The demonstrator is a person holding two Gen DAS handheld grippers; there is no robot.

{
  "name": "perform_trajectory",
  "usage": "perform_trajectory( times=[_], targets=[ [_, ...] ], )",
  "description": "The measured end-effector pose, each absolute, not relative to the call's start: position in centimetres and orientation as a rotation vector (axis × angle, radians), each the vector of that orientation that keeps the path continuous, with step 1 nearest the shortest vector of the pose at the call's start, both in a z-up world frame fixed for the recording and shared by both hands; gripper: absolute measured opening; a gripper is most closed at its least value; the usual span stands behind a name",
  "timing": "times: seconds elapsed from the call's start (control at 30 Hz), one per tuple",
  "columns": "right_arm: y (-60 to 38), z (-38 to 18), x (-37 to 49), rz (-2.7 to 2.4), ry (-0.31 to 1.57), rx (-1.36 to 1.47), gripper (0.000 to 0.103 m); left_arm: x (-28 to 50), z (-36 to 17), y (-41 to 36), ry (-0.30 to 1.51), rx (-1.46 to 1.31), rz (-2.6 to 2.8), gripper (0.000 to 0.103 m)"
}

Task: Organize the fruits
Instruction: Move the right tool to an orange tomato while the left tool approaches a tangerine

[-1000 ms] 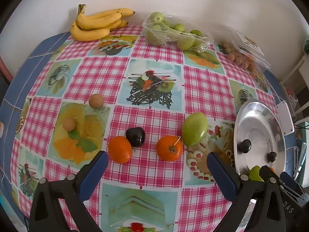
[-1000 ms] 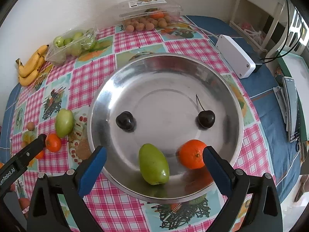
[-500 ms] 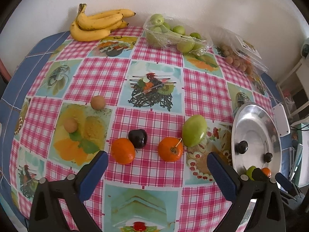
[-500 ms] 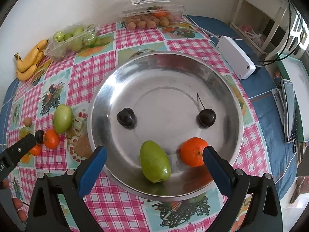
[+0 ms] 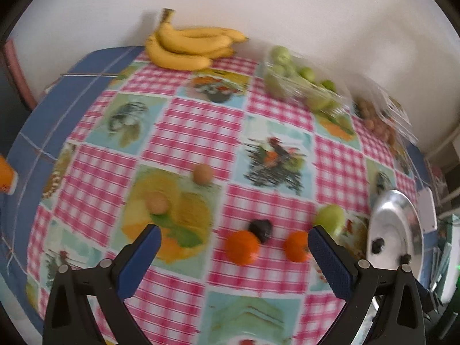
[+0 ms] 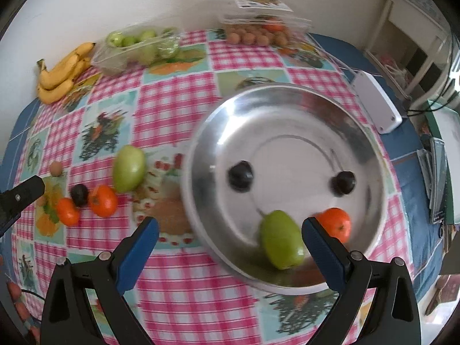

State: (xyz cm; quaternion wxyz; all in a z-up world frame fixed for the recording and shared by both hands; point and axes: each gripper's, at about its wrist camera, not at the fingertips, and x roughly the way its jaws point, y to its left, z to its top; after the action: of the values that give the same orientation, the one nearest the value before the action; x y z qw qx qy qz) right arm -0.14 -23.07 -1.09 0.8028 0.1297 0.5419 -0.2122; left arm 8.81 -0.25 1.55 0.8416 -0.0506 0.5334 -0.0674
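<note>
The left gripper and right gripper, both wide open and empty, have been swung leftward from the steel bowl. Loose fruit, including an orange and a green mango, is still left on the checked tablecloth, so sorting is judged unfinished.

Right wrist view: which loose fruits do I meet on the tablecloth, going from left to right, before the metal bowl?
Left orange → dark plum → second orange → green mango → rim of the metal bowl. The small brown fruits further left are partly hidden, so I leave them out.
</note>
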Motion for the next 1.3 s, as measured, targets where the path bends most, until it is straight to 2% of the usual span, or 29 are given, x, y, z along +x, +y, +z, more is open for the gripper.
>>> perform_trajectory(
  times=[0.3, 0.5, 0.87, 1.3],
  targets=[
    [-19.1, -1.2, 2.2, -0.382, 1.176, 0.215, 0.100, 10.2, 1.4, 6.1, 1.112, -0.187, 0.002, 0.103],
    [-17.4, -1.7, 3.4, -0.313, 1.178, 0.267, 0.100, 10.6, 0.9, 8.4, 1.131, -0.254, 0.027, 0.103],
    [-16.5, -3.0, 5.3, -0.268, 1.154, 0.321, 0.100, 10.8, -0.2, 4.8, 1.189, -0.232, -0.129, 0.103],
    [-15.9, -6.2, 6.8, -0.251, 1.196, 0.346, 0.099, 11.2, -4.1, 2.6, 1.325, -0.261, -0.162, 0.102]
  ],
)
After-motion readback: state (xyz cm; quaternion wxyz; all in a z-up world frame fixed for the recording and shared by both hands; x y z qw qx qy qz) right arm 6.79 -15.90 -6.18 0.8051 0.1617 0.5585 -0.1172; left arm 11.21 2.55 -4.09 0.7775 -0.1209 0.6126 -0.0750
